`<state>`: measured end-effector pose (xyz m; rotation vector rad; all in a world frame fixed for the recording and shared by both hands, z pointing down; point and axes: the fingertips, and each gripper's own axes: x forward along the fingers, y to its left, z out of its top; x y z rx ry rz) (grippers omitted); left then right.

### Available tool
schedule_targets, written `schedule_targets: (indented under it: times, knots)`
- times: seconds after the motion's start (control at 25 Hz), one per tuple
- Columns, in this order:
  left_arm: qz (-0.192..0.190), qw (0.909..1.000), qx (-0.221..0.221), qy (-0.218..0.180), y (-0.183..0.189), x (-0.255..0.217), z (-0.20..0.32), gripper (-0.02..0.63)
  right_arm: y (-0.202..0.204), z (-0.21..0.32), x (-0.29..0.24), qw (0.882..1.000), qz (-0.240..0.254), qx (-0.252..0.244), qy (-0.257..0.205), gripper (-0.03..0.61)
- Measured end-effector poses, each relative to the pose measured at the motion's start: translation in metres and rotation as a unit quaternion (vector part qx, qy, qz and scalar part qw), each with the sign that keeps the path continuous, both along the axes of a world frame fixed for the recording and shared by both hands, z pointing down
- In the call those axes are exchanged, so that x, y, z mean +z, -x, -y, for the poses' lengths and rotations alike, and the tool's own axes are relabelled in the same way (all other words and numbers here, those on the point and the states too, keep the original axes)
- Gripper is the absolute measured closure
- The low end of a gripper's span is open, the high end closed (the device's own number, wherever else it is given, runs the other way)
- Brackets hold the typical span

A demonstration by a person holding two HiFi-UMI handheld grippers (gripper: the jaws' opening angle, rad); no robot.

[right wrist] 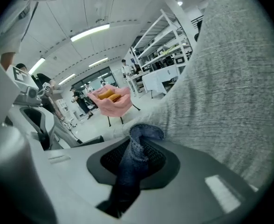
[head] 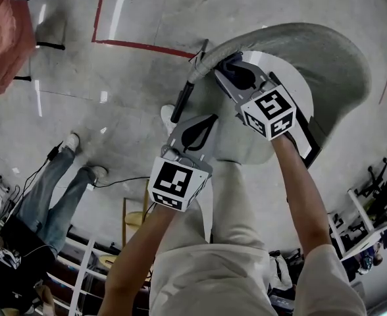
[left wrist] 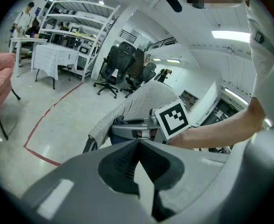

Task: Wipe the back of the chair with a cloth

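Note:
The chair's grey fabric back curves across the upper right of the head view and fills the right of the right gripper view. My right gripper is at the back's top edge, shut on a dark blue cloth that is bunched between its pads and touches the fabric. My left gripper hovers just left of it, below the chair's rim, shut with nothing between its pads. In the left gripper view, the chair back and the right gripper's marker cube are straight ahead.
A black armrest juts out at the chair's left. A pink chair stands at the far left. A person in jeans stands lower left. Red floor tape runs behind. Office chairs and shelving lie beyond.

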<state>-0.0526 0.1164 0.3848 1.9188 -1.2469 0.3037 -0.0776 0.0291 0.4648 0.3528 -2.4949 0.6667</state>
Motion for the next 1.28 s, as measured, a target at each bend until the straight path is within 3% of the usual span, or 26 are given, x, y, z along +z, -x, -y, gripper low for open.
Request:
schedule_targets:
  times: [0.52, 0.64, 0.8, 1.04, 1.28]
  knots:
    - [0.010, 0.9996, 0.026, -0.007, 0.001, -0.010, -0.016, 0.613, 0.018, -0.050, -0.013, 0.996, 0.025, -0.073, 0.047, 0.505]
    - [0.010, 0.9989, 0.042, -0.015, -0.006, -0.018, -0.017, 0.613, 0.009, -0.049, -0.025, 0.998, 0.041, -0.016, 0.053, 0.505]
    - [0.012, 0.9975, 0.067, -0.018, -0.013, -0.025, -0.019, 0.613, -0.026, -0.038, -0.045, 0.990, 0.069, 0.107, 0.056, 0.506]
    - [0.005, 0.9933, 0.112, -0.026, -0.026, -0.023, -0.022, 0.613, -0.090, -0.038, -0.053, 0.965, 0.074, 0.244, 0.058, 0.505]
    - [0.001, 0.9839, 0.176, -0.030, -0.059, -0.027, -0.033, 0.613, -0.163, -0.049, -0.069, 0.930, 0.074, 0.359, 0.045, 0.506]
